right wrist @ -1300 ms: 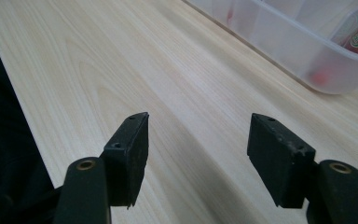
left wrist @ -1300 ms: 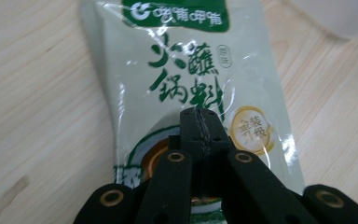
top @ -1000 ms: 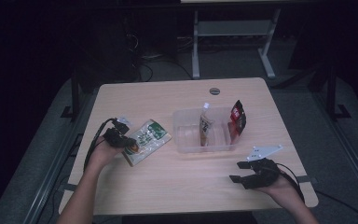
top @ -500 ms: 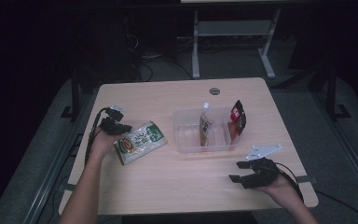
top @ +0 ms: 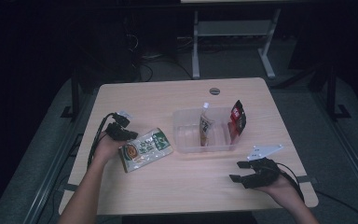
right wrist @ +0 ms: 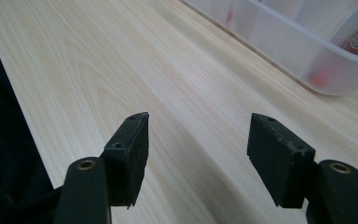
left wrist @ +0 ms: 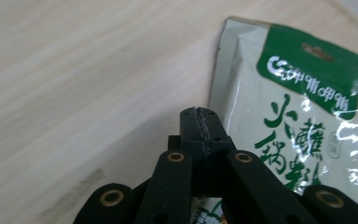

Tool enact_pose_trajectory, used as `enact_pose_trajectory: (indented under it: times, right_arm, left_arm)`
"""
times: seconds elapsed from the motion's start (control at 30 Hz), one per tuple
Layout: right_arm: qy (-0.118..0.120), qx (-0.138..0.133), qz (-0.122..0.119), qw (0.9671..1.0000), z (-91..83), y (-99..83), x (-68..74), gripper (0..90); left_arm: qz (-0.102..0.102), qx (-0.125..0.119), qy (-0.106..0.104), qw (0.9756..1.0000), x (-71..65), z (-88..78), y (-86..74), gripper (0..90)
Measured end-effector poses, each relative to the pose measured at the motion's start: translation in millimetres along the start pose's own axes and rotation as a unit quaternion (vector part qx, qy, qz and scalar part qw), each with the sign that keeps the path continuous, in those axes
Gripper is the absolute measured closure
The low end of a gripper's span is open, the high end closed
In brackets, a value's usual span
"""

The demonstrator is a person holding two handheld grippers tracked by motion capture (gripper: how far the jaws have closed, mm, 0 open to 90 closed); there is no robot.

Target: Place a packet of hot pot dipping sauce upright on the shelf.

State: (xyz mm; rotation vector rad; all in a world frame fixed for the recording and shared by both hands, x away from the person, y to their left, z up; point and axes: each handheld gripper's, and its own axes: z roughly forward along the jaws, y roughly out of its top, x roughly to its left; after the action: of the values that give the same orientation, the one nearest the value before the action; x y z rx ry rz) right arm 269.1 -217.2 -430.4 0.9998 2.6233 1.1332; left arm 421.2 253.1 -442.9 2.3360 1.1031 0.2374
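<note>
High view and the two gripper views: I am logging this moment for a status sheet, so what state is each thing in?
Left gripper: jaws shut, clamped on the edge of the green and white snack pouch.
Green and white snack pouch: sealed, held at its left end.
Right gripper: jaws open, nothing between them.
Clear plastic bin: open-topped, no lid.
Spouted pouch: inside the bin, capped.
Red and black packet: leaning at the bin's right end.

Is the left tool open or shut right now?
Shut. In the left gripper view the left tool has its two black jaws pressed together, gripping the edge of the green and white snack packet on the wooden table.
</note>
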Motion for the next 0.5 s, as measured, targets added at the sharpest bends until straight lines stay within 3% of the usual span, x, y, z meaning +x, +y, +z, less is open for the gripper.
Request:
enact_pose_trajectory:
  times: [0.07, 0.1, 0.33, 0.5]
  right_arm:
    - [-0.001, 0.0, 0.0, 1.0, -0.2, 0.0, -0.1, 38.1]
    - [-0.001, -0.001, 0.0, 1.0, -0.4, -0.1, 0.0, 38.1]
    - [0.0, 0.0, -0.002, 1.0, -0.2, 0.1, -0.3, 38.1]
    - [-0.001, 0.0, -0.003, 1.0, 0.4, 0.9, 0.9, 38.1]
  left_arm:
    - [0.025, 0.026, 0.003, 0.9994, -4.6, 0.7, -1.9, 89.8]
    - [0.024, 0.014, -0.002, 0.9996, -7.6, -0.2, -4.2, 89.8]
    - [0.054, 0.018, -0.029, 0.9979, -31.3, -6.2, -14.9, 89.7]
    - [0.091, 0.025, -0.052, 0.9942, -51.4, -3.9, -12.5, 89.7]
